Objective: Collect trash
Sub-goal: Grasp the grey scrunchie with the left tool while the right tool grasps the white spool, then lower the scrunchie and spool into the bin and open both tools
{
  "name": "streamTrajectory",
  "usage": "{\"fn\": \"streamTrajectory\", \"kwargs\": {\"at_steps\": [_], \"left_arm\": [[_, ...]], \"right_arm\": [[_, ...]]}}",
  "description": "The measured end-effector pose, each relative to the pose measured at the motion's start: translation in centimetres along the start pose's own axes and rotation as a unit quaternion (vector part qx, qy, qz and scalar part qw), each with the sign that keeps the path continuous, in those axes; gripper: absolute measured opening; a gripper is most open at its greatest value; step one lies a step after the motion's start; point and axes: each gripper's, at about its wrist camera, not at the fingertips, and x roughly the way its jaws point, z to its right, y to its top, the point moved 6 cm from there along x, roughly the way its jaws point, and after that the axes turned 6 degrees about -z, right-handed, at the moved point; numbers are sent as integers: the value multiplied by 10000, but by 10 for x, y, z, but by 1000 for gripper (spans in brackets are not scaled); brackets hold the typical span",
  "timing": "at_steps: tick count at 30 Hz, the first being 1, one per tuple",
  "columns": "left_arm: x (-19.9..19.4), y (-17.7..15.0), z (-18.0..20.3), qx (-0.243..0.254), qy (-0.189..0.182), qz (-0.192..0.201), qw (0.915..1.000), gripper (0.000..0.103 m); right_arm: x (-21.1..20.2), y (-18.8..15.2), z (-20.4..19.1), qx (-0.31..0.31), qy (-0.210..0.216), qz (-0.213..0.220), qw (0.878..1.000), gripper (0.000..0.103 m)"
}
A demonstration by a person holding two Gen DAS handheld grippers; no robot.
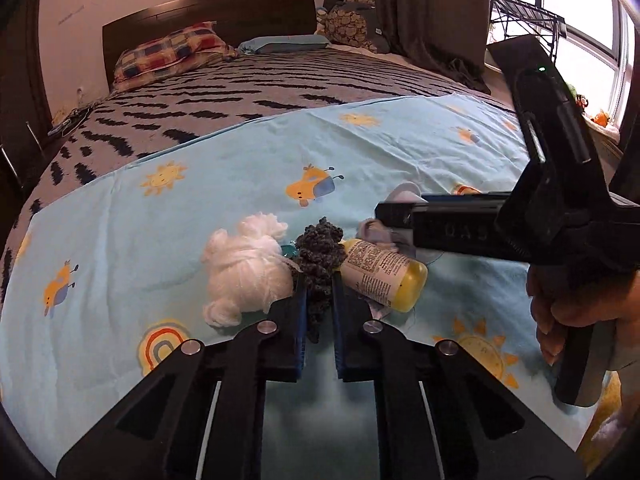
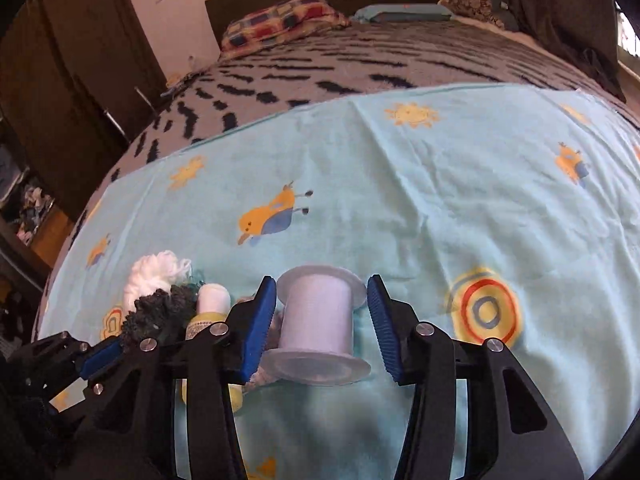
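Two tongs are engaged near the foot edge of the bed (image 1: pixel 260 80), on the blue printed sheet (image 2: pixel 400 180). Left tongs (image 1: pixel 319 300) are clamped on the dark yarn clump (image 1: pixel 320 252): soft, light, squashy, best pinched mid-bundle. Right tongs (image 2: pixel 322 328) stand apart around the pale spool (image 2: pixel 316 320), pads not yet pressing; rigid smooth plastic, likely slippery, barrel is the hold. White fluff (image 1: pixel 244 268) and yellow bottle (image 1: pixel 384 276) lie beside.

Fluffy white yarn (image 1: pixel 244 264), nubby dark yarn (image 1: pixel 320 246), glossy yellow plastic bottle (image 1: pixel 386 276) with paper label, matt cloth sheet (image 1: pixel 240 168).
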Motion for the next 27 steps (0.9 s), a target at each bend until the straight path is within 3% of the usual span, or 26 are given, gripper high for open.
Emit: {"fn": "streamTrajectory", "kwargs": {"at_steps": [11, 18, 27], "left_arm": [[-23, 3, 2, -3, -1, 173, 9999, 7], [-74, 11, 7, 5, 67, 535, 9985, 7], [-140, -11, 28, 46, 116, 716, 9974, 7]], "right_arm": [[-31, -5, -6, -242, -287, 396, 9985, 47], [-82, -5, -19, -392, -283, 810, 9955, 47], [-149, -41, -39, -647, -303, 1250, 9896, 47]]}}
